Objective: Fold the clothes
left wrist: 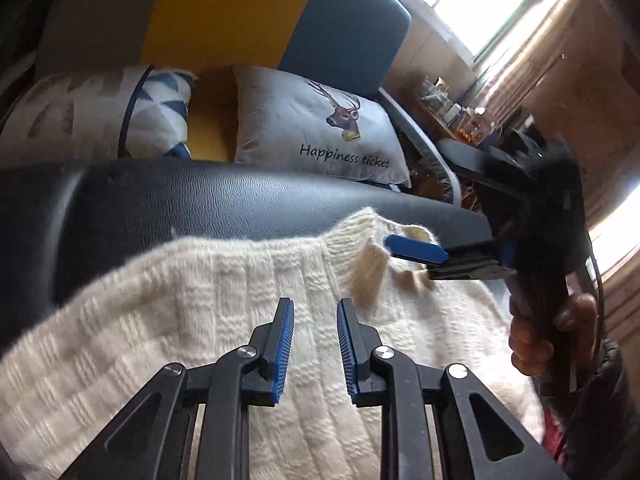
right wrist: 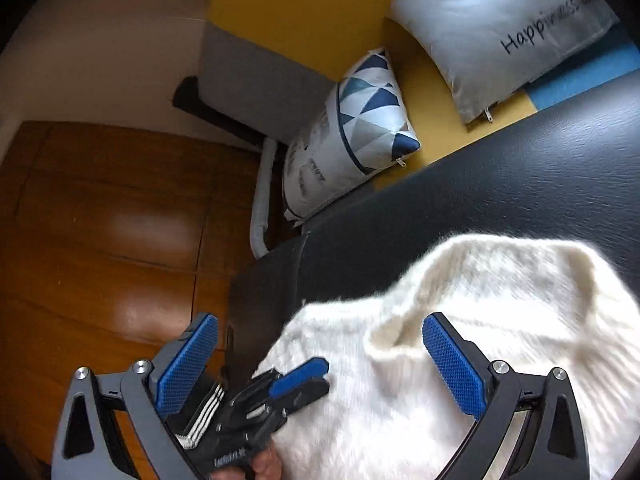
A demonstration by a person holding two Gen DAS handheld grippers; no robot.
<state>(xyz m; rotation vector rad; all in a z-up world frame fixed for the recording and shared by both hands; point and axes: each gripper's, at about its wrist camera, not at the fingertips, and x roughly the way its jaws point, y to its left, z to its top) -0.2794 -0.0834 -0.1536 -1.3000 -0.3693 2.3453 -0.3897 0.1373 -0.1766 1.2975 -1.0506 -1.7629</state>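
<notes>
A cream knitted sweater point(left wrist: 240, 300) lies on a black leather surface point(left wrist: 200, 200), its ribbed collar point(left wrist: 360, 264) pointing away from me. My left gripper point(left wrist: 315, 308) hovers over the sweater's chest below the collar, its blue pads a narrow gap apart with nothing between them. My right gripper point(left wrist: 416, 250) comes in from the right at the collar, held by a hand point(left wrist: 532, 344). In the right wrist view the right gripper point(right wrist: 320, 324) stands wide open over the sweater point(right wrist: 500, 300) near the surface's left edge. There the left gripper point(right wrist: 300, 376) rests low on the knit.
Behind the black surface point(right wrist: 520, 168) is a yellow and blue sofa with a deer pillow point(left wrist: 320, 128) and a triangle-pattern pillow point(left wrist: 160, 108). Wooden floor point(right wrist: 100, 220) lies to the left of the surface's edge. A cluttered table point(left wrist: 460, 116) stands under a window at the far right.
</notes>
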